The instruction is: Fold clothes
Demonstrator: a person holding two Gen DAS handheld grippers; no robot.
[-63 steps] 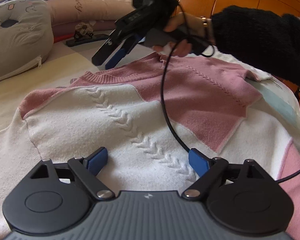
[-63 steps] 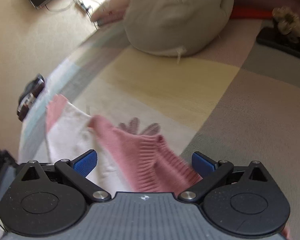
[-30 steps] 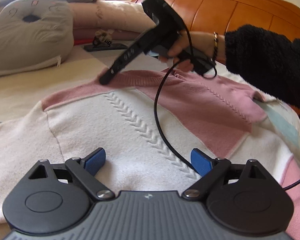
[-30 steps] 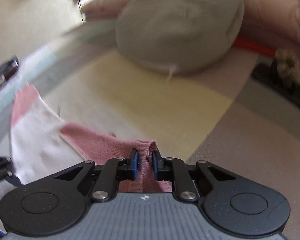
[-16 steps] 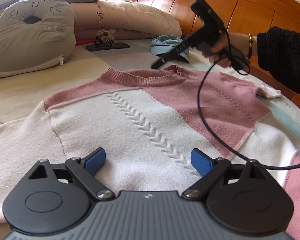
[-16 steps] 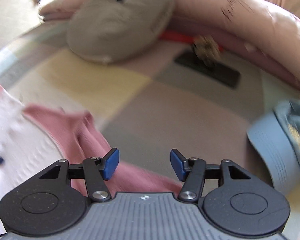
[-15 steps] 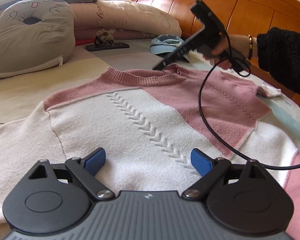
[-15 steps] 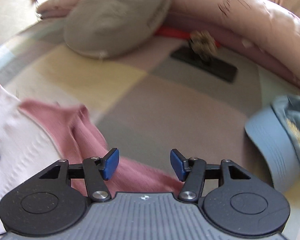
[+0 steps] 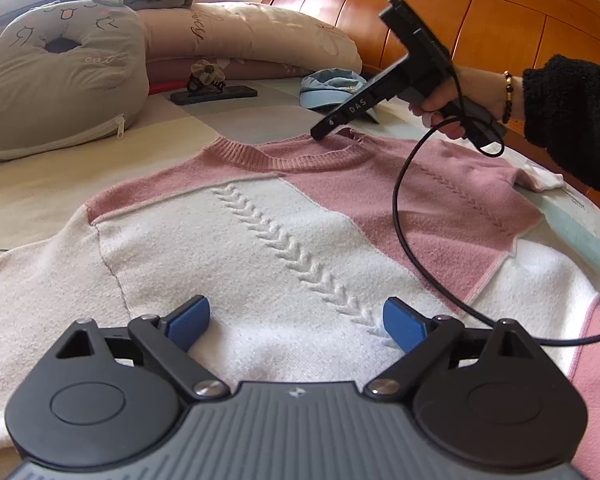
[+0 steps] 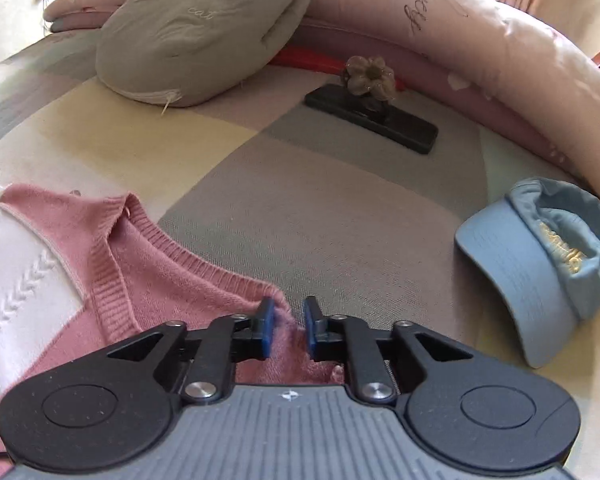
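On the bed, the right gripper [image 10: 286,322] pinches at the sweater's collar while the left gripper [image 9: 296,320] waits wide over the hem end.

Spread front-up across the patchwork bedsheet [image 10: 340,216], the pink-and-white sweater [image 9: 260,240] lies nearly flat, its ribbed collar [image 9: 296,156] at the far side, likely laid out this way so it can be squared before folding. The right gripper's jaws stand narrowed around a raised nub of the collar's far-right edge, with a slim gap left; whether they truly clamp the knit cannot be told. The left gripper hovers with jaws fully apart above the white lower body, holding nothing, plausibly ready to pin or lift that end. A blue cap [image 10: 548,256], a phone [image 10: 372,118] and a cat cushion [image 9: 56,76] lie farther off, apart from the sweater.
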